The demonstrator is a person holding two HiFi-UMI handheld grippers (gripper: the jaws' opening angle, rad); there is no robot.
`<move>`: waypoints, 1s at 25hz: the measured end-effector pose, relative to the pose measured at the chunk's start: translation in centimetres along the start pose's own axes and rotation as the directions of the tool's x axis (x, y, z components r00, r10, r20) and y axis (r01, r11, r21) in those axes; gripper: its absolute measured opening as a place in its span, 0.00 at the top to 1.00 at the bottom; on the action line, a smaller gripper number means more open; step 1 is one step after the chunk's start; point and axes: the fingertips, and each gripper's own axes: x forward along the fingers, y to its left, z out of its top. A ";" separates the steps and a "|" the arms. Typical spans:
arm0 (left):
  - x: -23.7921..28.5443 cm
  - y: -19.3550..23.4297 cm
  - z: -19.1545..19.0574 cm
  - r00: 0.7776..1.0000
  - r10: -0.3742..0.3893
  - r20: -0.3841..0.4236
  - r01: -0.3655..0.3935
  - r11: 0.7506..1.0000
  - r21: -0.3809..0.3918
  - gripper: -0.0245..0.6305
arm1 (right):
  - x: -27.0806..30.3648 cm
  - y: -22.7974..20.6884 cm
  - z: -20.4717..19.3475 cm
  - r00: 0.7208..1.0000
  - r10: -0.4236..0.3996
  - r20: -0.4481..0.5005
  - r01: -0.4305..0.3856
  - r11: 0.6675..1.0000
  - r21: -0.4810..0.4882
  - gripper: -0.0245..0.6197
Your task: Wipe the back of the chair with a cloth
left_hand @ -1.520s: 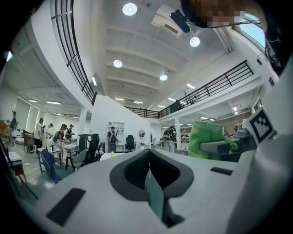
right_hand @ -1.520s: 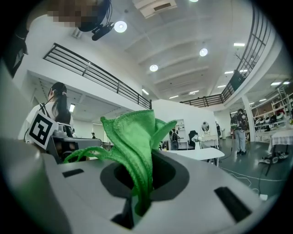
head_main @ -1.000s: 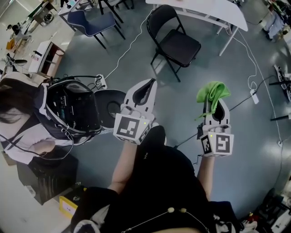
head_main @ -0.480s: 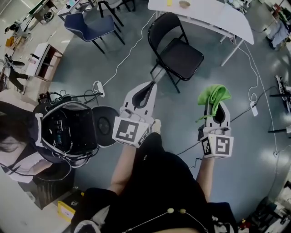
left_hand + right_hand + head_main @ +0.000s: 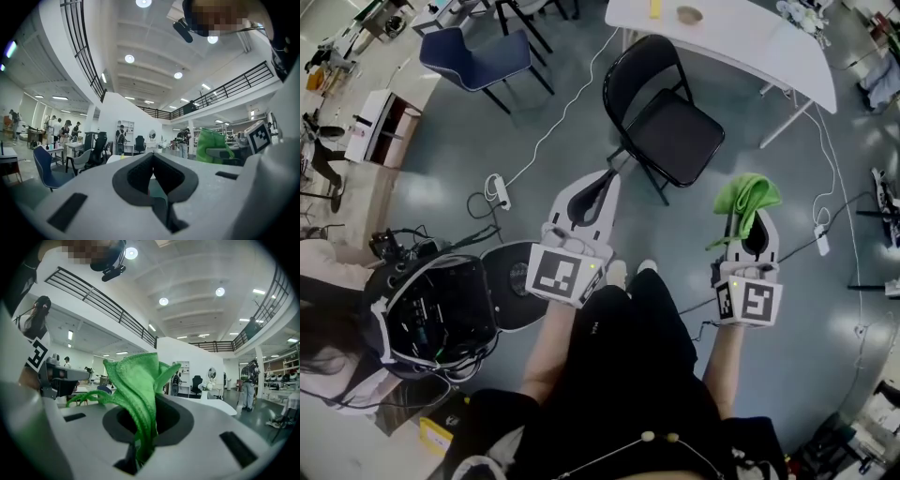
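Viewed from above: right gripper (image 5: 748,220) with fingers clamped on a bunched green cloth (image 5: 744,195); left gripper (image 5: 598,187) with fingers closed together, empty. Black folding chair (image 5: 675,131) ahead on the floor, well apart from both, backrest (image 5: 637,70) toward the white desk (image 5: 741,42). Likely trouble: cloth, pinched at one end only, slipping free under wiping pressure, or the unbraced chair sliding when pushed.

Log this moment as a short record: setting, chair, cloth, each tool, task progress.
setting: large workroom, grey floor
chair: black folding chair, upright beside white table
cloth: green cloth, bunched, clamped in right tool
left: left tool shut, nothing in it
progress: wiping not begun; green cloth held clear of the chair
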 end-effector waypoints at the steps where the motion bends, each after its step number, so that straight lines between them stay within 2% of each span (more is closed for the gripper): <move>1: 0.8 0.5 -0.2 1.000 0.008 -0.008 -0.008 1.000 -0.004 0.96 | 1.0 -0.5 -0.2 1.000 0.004 -0.006 -0.004 1.000 -0.003 0.90; 8: 7.7 4.2 -2.6 0.993 0.102 -0.056 -0.103 0.995 -0.010 0.96 | 10.5 -4.5 -3.7 0.995 0.082 -0.053 -0.085 0.995 -0.050 0.90; 14: 15.5 8.0 -2.4 0.982 0.181 -0.047 -0.179 0.983 0.047 0.96 | 20.1 -7.3 -5.0 0.977 0.209 -0.052 -0.214 0.971 -0.109 0.90; 18: 18.8 9.8 -3.6 0.972 0.219 -0.079 -0.215 0.975 0.052 0.96 | 25.9 -8.4 -5.8 0.957 0.285 -0.058 -0.290 0.948 -0.132 0.89; 21: 20.3 12.4 -5.9 0.961 0.255 -0.111 -0.248 0.966 0.072 0.96 | 29.9 -7.2 -6.8 0.937 0.344 -0.056 -0.349 0.922 -0.168 0.90; 25: 22.4 16.6 -7.9 0.946 0.306 -0.106 -0.297 0.951 0.092 0.96 | 34.7 -4.8 -9.2 0.908 0.411 -0.081 -0.418 0.873 -0.250 0.89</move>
